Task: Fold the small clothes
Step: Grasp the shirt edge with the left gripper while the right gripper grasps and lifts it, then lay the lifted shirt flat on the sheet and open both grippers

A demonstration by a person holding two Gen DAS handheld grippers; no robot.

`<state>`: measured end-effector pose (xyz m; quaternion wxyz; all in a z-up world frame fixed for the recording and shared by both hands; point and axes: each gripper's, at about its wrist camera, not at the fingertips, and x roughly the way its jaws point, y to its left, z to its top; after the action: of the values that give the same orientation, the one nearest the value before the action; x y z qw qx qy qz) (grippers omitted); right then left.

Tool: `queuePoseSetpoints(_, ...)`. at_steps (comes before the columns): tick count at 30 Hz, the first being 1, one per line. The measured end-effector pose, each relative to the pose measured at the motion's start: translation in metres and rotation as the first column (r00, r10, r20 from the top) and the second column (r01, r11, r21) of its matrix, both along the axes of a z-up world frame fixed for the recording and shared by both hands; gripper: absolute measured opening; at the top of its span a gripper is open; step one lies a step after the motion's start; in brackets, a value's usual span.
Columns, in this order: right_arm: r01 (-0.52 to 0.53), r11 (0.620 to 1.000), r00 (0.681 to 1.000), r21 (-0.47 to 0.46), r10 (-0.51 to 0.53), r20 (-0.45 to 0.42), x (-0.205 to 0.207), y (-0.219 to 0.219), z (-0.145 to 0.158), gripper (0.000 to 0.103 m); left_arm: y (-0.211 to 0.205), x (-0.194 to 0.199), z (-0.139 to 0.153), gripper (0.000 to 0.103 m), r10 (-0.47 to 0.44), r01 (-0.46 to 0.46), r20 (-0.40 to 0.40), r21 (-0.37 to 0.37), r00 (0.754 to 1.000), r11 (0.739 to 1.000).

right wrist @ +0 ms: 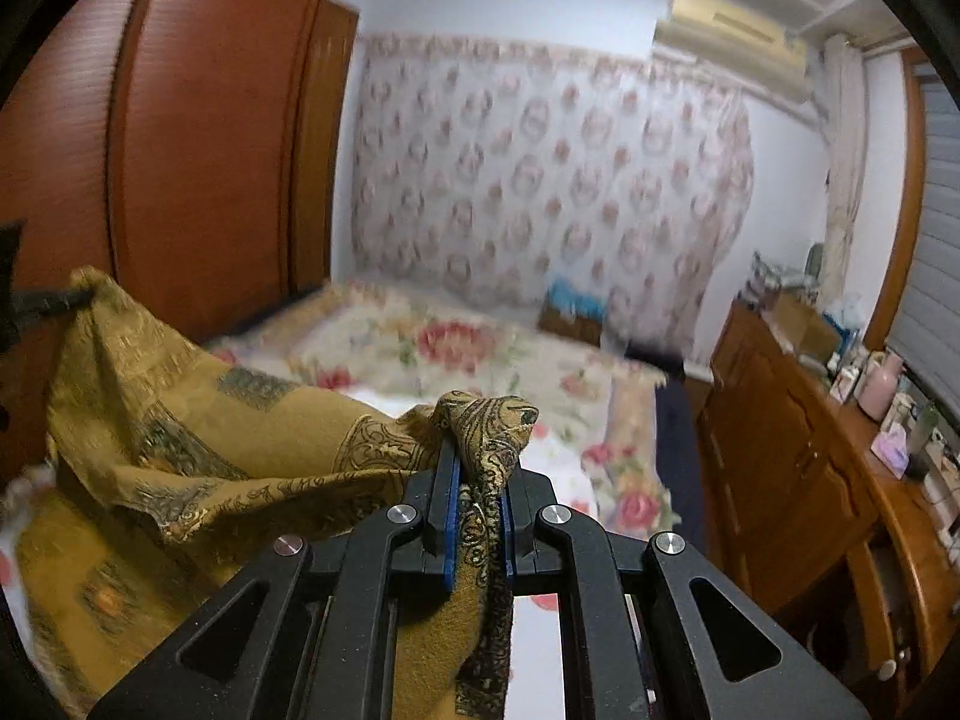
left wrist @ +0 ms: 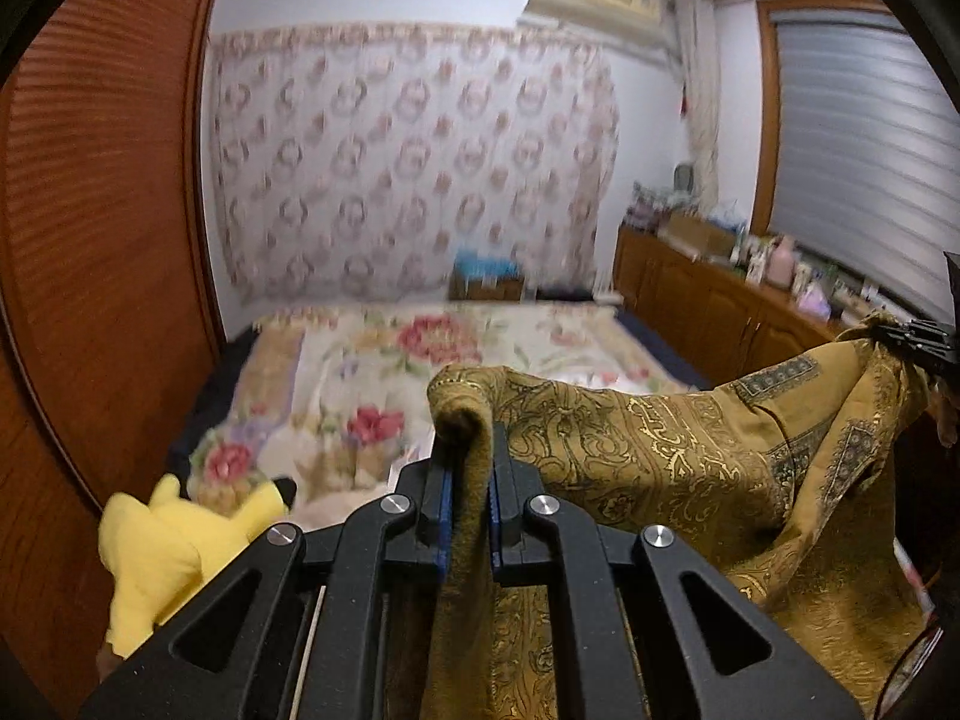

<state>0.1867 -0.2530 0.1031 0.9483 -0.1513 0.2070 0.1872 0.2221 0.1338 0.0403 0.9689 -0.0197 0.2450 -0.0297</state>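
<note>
Both grippers are clamping the mustard patterned cloth (left wrist: 660, 450) by a corner each, left gripper (left wrist: 467, 480) and right gripper (right wrist: 480, 492) carrying it slung between them above the floral bed (left wrist: 372, 360), no fold laid down yet.

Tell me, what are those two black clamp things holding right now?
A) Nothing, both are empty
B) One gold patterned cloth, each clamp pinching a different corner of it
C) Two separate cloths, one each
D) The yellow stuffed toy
B: the left gripper and the right gripper are each shut on a bunched bit of the same gold patterned cloth, which hangs between them above the bed.
</note>
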Motion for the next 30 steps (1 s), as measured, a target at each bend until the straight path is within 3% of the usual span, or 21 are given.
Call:
queuePoseSetpoints(5,0.03,1.0,0.991,0.0,-0.029,-0.129,0.034,0.008,-0.024,0.015,-0.007,0.019,-0.031,0.013,0.012,-0.01,-0.08,0.024,0.997,1.0)
queuePoseSetpoints(7,0.046,0.999,0.985,-0.017,-0.049,-0.165,0.049,0.012,-0.023,0.03,-0.008,0.026,-0.036,0.028,0.013,-0.01,-0.102,0.03,0.995,1.0)
queuePoseSetpoints(9,0.065,0.998,0.979,-0.018,-0.068,-0.195,0.055,0.011,-0.026,0.034,-0.008,0.021,-0.039,0.046,0.027,-0.023,-0.099,0.04,0.995,0.999)
queuePoseSetpoints(11,0.077,0.997,0.973,0.001,-0.075,-0.218,0.06,0.017,-0.016,0.04,-0.011,0.016,-0.042,0.054,0.01,-0.007,-0.108,0.021,0.994,1.0)
queuePoseSetpoints(13,0.087,0.996,0.97,0.022,-0.079,-0.231,0.056,0.018,-0.016,0.043,-0.011,0.015,-0.047,0.075,0.004,-0.003,-0.121,0.014,0.993,1.0)
queuePoseSetpoints(14,0.096,0.995,0.967,0.039,-0.084,-0.242,0.06,0.012,-0.024,0.043,-0.014,0.01,-0.05,0.077,0.011,-0.009,-0.117,0.016,0.993,1.0)
queuePoseSetpoints(23,0.139,0.984,0.953,0.109,-0.102,-0.287,0.062,0.0,-0.043,0.044,-0.03,-0.016,-0.075,0.08,0.008,-0.01,-0.159,-0.01,0.987,1.0)
queuePoseSetpoints(30,0.161,0.973,0.949,0.167,-0.106,-0.296,0.015,-0.019,-0.041,0.044,-0.028,-0.051,-0.09,0.08,0.016,-0.026,-0.157,-0.062,0.987,0.998)
